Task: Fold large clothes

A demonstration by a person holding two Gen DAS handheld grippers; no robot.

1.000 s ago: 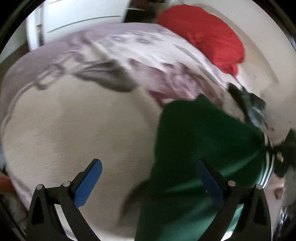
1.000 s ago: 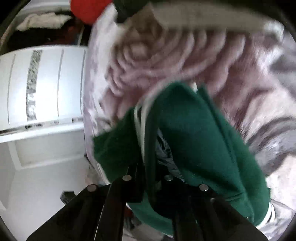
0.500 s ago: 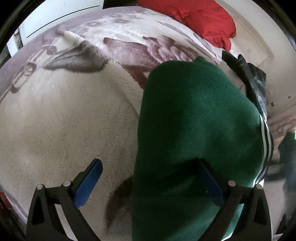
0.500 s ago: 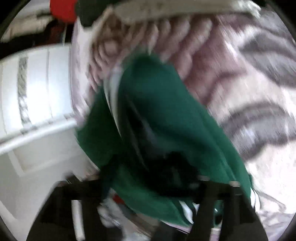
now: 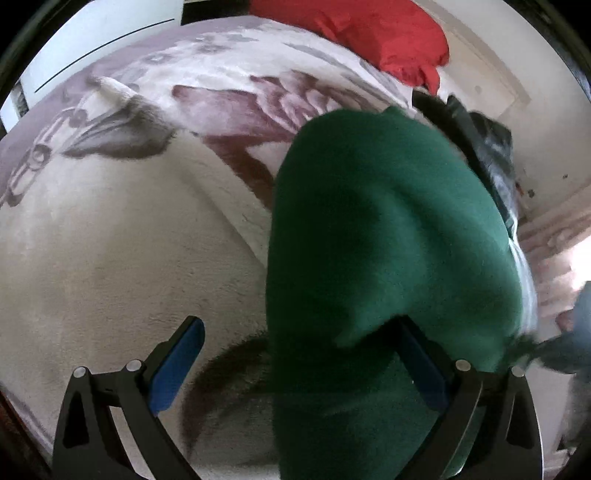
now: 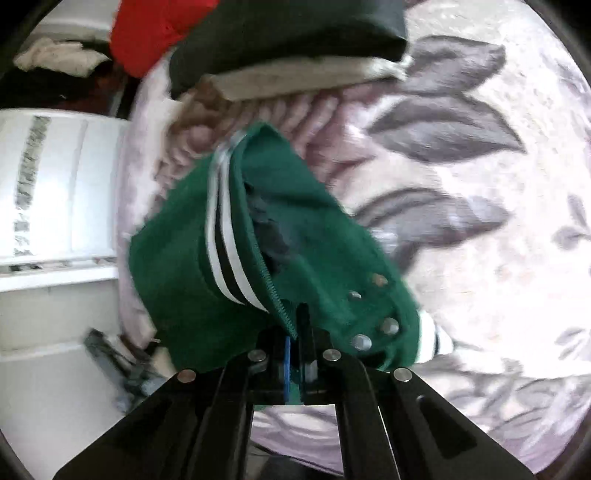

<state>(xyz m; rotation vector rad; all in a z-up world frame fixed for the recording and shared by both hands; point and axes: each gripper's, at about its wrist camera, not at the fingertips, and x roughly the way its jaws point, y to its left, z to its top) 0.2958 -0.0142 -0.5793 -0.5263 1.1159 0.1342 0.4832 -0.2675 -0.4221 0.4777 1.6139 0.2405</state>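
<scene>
A green fleece jacket point(image 5: 388, 240) with white stripes and snap buttons is bunched over the flowered blanket point(image 5: 110, 240) on the bed. My left gripper point(image 5: 299, 354) is open, its right finger tucked under a fold of the jacket and its left finger over bare blanket. My right gripper point(image 6: 295, 332) is shut on the jacket's point(image 6: 303, 229) zipper edge beside the striped band and holds it lifted above the blanket point(image 6: 498, 277).
A red garment point(image 5: 369, 33) lies at the bed's far end, also in the right wrist view point(image 6: 147, 33). A dark and beige folded stack point(image 6: 295, 48) sits on the bed. A white cabinet point(image 6: 48, 184) stands beside the bed. A dark garment point(image 5: 487, 147) lies behind the jacket.
The jacket has swung up and closer in the left view, covering the right finger. In the right view the jacket has turned, showing stripes, zipper and snaps; the grip is unchanged.
</scene>
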